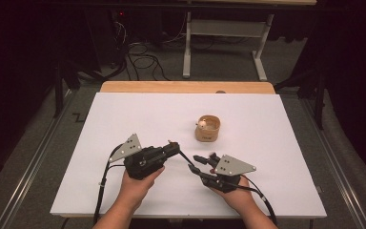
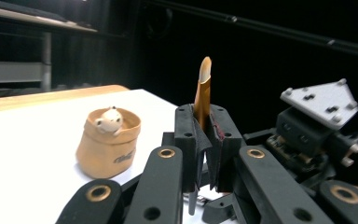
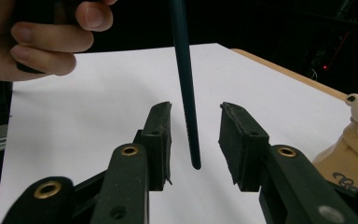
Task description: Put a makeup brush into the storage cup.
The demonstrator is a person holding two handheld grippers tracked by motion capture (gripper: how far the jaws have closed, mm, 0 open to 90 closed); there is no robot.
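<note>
My left gripper [image 1: 173, 146] [image 2: 204, 122] is shut on a slim tool. The tool's tan slanted end [image 2: 203, 88] sticks up past the jaws, and its dark thin shaft [image 1: 186, 159] [image 3: 185, 79] runs toward my right gripper [image 1: 196, 163] [image 3: 196, 119]. The right jaws stand apart on either side of the shaft's tip, and their pads do not touch it. A tan pouch-shaped cup [image 1: 208, 129] [image 2: 108, 142] [image 3: 349, 163] with a small white bear figure [image 2: 108, 120] on its rim stands on the board beyond both grippers.
A white board [image 1: 276, 186] covers the table, with the wooden tabletop edge [image 1: 186, 87] showing at the far side. The person's left hand [image 3: 42, 42] grips the left tool's body. Cables and a metal frame leg [image 1: 187, 47] stand on the floor behind.
</note>
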